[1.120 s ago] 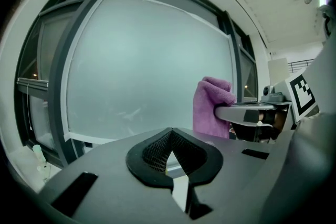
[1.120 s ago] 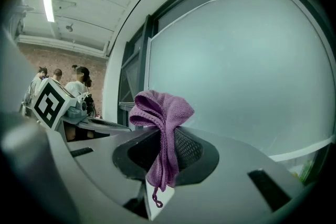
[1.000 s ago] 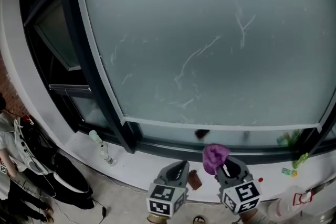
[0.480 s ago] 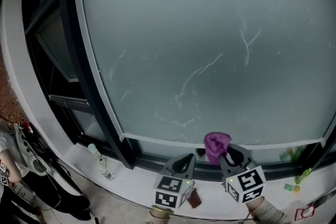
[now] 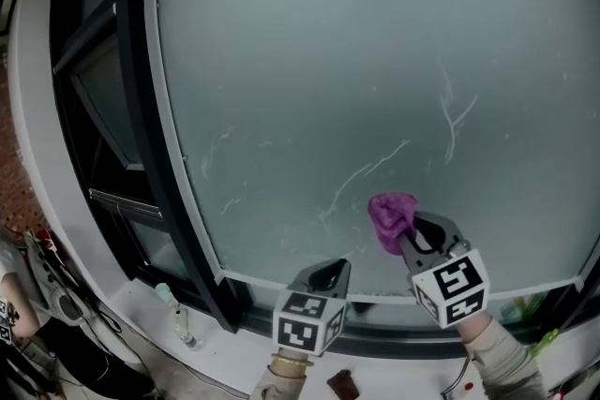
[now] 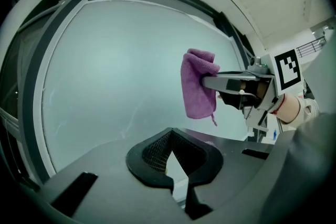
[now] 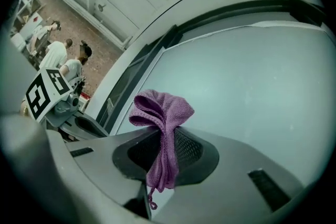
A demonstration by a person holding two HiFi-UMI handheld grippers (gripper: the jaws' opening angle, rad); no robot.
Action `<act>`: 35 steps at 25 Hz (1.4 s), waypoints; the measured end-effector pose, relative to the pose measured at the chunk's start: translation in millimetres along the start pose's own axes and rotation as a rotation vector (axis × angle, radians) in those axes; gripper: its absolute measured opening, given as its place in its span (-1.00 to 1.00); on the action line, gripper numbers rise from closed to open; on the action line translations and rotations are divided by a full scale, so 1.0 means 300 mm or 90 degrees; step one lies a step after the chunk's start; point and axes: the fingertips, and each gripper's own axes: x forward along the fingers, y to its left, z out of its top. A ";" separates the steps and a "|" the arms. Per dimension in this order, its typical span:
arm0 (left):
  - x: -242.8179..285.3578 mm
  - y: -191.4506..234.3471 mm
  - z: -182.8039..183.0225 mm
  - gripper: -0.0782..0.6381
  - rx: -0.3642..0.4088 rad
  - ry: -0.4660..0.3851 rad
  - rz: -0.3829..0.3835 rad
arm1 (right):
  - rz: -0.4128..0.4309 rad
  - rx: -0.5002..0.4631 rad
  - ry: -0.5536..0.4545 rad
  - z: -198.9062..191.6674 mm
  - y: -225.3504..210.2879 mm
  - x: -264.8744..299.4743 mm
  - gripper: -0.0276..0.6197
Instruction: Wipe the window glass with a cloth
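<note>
1. Since a second ago the right tool point(image 5: 405, 237) has carried the purple cloth point(image 5: 391, 214) up from sill level onto the lower part of the window glass point(image 5: 309, 51). The left tool point(image 5: 330, 274) has risen a little as well.
2. The right tool's jaws are clamped on the bunched cloth. A puff of fabric stands out ahead of them and a short tail hangs below.
3. The left tool's jaws are drawn close together with nothing between them. It hangs by the pane's bottom edge, just beside the right tool.
4. The cloth sits low on the pane, right of middle, just under the white streaks point(image 5: 370, 169). It looks to be against the glass or just off it; which one cannot be told.
5. Wiping seems barely begun, with nearly the whole pane left to cover.
6. To wipe well, press the puff flat so that fabric, not the hard jaw tips, meets the glass.
7. Even pressure and overlapping strokes across the streaks and out to the dark frame point(image 5: 131, 89) should cover it.
8. The grip on the cloth is small, so a hard drag might pull it free.
</note>
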 end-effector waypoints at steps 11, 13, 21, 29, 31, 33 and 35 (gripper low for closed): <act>0.158 0.175 0.165 -0.77 0.009 -0.015 -0.017 | -0.056 -0.212 -0.003 0.269 -0.230 0.333 -0.73; 0.182 0.188 0.179 -0.77 0.014 -0.013 -0.023 | -0.079 -0.254 -0.002 0.327 -0.280 0.376 -0.73; 0.257 0.237 0.196 -0.77 0.019 -0.014 -0.035 | -0.189 -0.422 -0.011 0.573 -0.445 0.494 -0.73; 0.303 0.248 0.181 -0.77 0.031 -0.004 -0.051 | -0.325 -0.623 0.025 0.743 -0.526 0.583 -0.73; 0.308 0.247 0.177 -0.77 0.033 -0.001 -0.056 | -0.348 -0.670 0.032 0.769 -0.522 0.598 -0.73; 0.312 0.249 0.170 -0.77 0.032 0.004 -0.059 | -0.368 -0.713 0.036 0.782 -0.512 0.614 -0.73; 0.315 0.255 0.163 -0.77 0.031 0.007 -0.061 | -0.388 -0.762 0.040 0.782 -0.501 0.631 -0.73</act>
